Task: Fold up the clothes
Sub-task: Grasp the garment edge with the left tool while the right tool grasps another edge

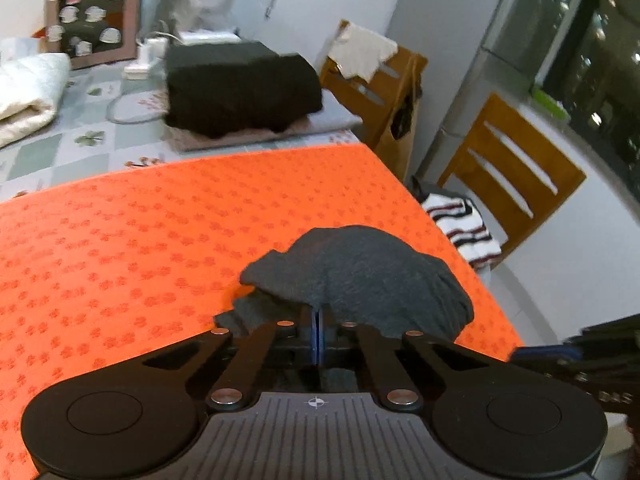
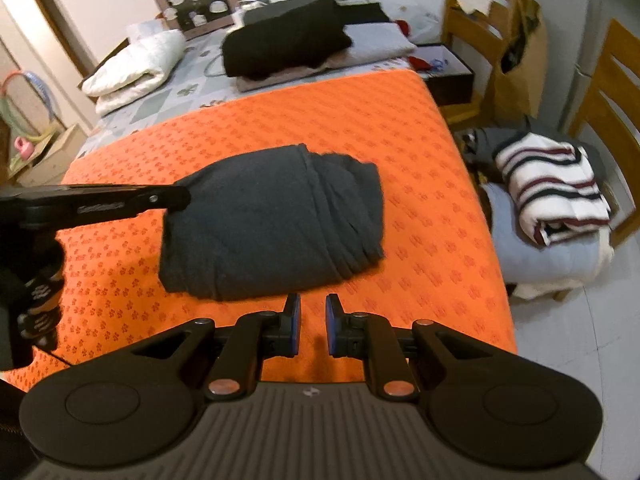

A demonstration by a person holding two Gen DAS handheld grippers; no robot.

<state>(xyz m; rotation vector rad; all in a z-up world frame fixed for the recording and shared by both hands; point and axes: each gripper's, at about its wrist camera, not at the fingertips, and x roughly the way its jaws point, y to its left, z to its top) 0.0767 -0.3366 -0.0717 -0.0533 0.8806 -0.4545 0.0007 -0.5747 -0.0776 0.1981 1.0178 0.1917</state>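
Right wrist view: dark grey garment (image 2: 272,224) lies as a compact bundle in the middle of the orange patterned cloth (image 2: 420,152) on the table; several layers show stacked along its right edge.
Left wrist view: same garment (image 1: 360,276) bunched right at the fingertips; image blurred.
Left gripper (image 1: 319,316): jaws pressed together on a pinch of the garment's near-left edge; seen from the side in the right view (image 2: 176,196), touching the bundle's left corner.
Right gripper (image 2: 313,316): jaws apart by a narrow gap, nothing between them, just short of the bundle's near edge.
Handling, judged: soft knit, light, limp; it will sag and drape from any single pinch, and layers may slide apart if only the top one is caught.
Hold point, judged: pinch through all layers at a corner or edge, two hands well apart.
Surroundings: striped sweater (image 2: 556,188) on a chair (image 2: 608,92) to the right; black folded pile (image 2: 284,44) at the far end.
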